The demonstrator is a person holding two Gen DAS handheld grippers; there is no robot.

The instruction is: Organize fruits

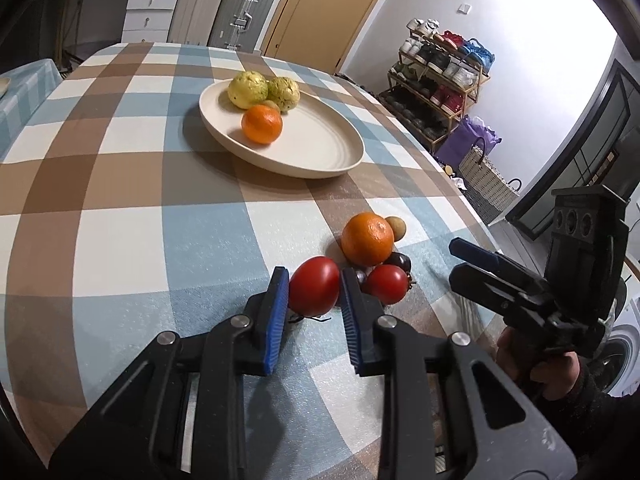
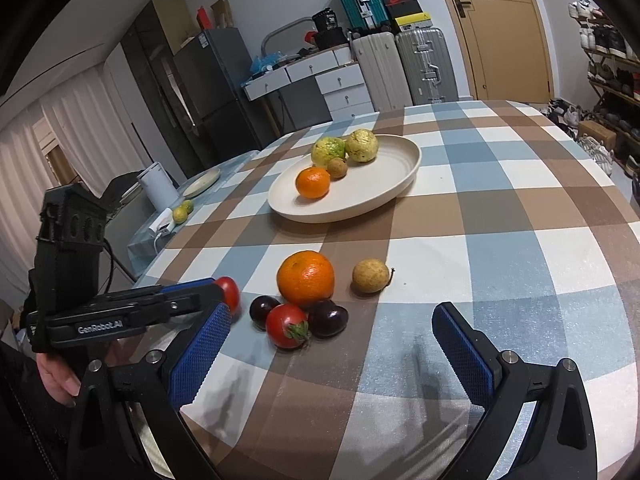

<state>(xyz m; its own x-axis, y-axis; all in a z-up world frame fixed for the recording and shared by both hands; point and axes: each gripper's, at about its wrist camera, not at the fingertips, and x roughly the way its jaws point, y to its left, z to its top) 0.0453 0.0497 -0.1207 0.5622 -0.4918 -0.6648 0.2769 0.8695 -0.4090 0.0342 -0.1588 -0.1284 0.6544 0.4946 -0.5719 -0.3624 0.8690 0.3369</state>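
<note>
My left gripper (image 1: 314,280) is shut on a large red tomato (image 1: 314,291), blue pads pressed to both its sides, low over the checked tablecloth. Beside it lie an orange (image 1: 367,238), a small tomato (image 1: 387,284), a dark plum (image 1: 400,262) and a brown longan (image 1: 396,227). The right wrist view shows two plums (image 2: 263,310) next to the small tomato (image 2: 287,326). My right gripper (image 2: 330,312) stands open just short of this cluster, nothing between its fingers. Farther back, a cream plate (image 1: 320,152) holds an orange (image 1: 262,124), two guavas (image 1: 248,89) and a small brown fruit (image 2: 337,168).
The table's right edge (image 1: 460,184) drops off toward a shoe rack (image 1: 440,72) and a woven basket (image 1: 486,180). A lower side table on the left carries a white kettle (image 2: 157,190) and a small plate (image 2: 202,184). A person's hand (image 1: 536,364) holds the right gripper.
</note>
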